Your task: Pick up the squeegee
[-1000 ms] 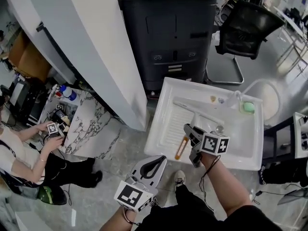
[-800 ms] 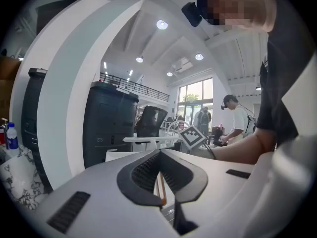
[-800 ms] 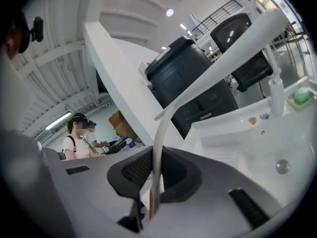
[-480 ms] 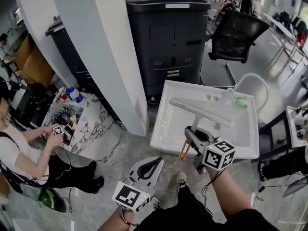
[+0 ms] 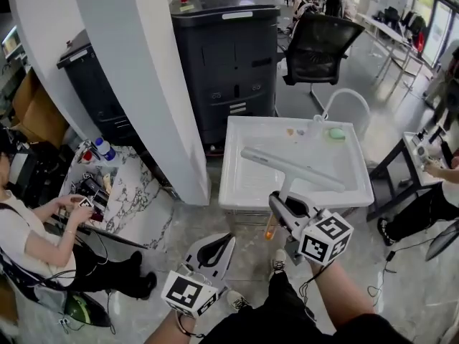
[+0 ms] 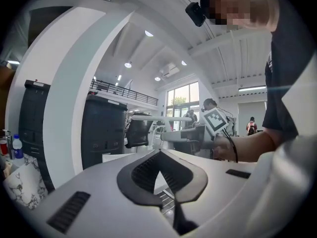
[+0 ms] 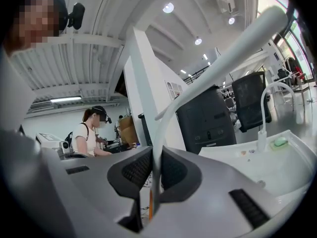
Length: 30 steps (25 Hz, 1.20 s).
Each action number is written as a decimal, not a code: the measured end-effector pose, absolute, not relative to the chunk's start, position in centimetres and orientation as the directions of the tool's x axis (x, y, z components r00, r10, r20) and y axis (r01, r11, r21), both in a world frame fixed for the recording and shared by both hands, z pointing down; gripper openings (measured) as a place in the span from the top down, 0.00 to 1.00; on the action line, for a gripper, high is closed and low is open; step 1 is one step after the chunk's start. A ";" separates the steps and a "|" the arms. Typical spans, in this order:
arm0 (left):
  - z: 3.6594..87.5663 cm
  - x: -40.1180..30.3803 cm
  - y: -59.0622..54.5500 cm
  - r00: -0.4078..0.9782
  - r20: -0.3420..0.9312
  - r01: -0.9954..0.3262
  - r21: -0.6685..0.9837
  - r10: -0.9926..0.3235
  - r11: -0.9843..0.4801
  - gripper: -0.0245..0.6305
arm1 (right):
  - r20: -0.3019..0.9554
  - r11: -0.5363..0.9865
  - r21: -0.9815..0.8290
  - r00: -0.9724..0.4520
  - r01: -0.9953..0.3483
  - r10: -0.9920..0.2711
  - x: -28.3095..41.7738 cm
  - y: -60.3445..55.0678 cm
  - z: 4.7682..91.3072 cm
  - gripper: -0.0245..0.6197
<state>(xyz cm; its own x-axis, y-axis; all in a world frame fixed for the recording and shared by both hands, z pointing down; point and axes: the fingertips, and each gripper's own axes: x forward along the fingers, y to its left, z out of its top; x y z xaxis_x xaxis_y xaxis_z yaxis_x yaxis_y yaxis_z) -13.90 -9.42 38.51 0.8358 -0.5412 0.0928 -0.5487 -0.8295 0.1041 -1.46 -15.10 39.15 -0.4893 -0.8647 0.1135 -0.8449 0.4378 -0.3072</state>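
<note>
Gripping the white squeegee (image 5: 294, 169) (T-shaped) is the right claw (image 5: 281, 201).

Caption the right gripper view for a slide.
Right gripper grips the white squeegee by its handle, the sink beyond.

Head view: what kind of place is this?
Probably a big open office or lab, not a home. A black office chair, a large dark copier-like machine and desks farther back stand near the white sink.
</note>
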 end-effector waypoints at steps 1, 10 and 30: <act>38.5 -13.8 -8.9 0.842 0.092 -0.539 0.106 -0.532 -0.835 0.94 | 0.111 0.431 -0.301 -0.480 -0.850 -0.870 -1.4 -14.1 38.9 0.89; 37.9 -9.2 -4.0 0.886 0.085 -0.463 0.116 -0.455 -0.879 0.94 | 0.094 0.379 -0.264 -0.415 -0.887 -0.905 2.5 -6.4 37.2 0.89; 37.9 5.2 9.8 0.825 0.079 -0.565 0.084 -0.559 -0.821 0.94 | 0.050 0.509 -0.158 -0.522 -0.846 -0.852 14.8 8.4 35.6 0.89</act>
<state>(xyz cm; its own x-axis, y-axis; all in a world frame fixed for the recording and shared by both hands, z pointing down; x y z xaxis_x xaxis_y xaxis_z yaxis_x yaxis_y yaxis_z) 5.18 9.81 37.85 0.8252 -0.5594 0.0786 -0.5646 -0.8210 0.0844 14.84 8.37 35.63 -0.5215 -0.8518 0.0499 -0.8463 0.5090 -0.1575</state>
